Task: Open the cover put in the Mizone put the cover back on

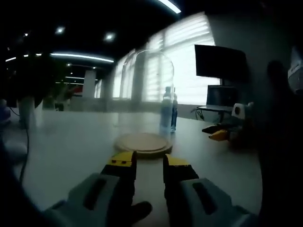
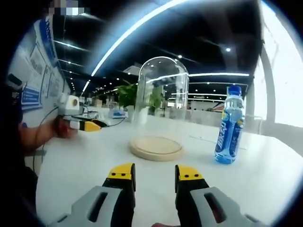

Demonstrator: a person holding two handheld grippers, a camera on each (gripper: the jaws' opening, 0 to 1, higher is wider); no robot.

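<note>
Glass cover [image 2: 161,101] sits on its wooden base [image 2: 156,148]; Mizone bottle [image 2: 229,125] beside it; both tongs [image 1: 149,163] [image 2: 155,174] apart, empty.

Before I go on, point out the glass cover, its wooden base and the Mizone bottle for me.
glass cover [image 2: 161,90]: right gripper view, middle of the clear dome wall.
wooden base [image 2: 156,147]: right gripper view, bare top of the round disc.
Mizone bottle [image 2: 229,127]: right gripper view, blue label on the body.

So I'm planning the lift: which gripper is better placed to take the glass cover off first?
Probably the left gripper: its open fingers sit almost at the wooden base under the glass cover. The right gripper looks farther back.
</note>
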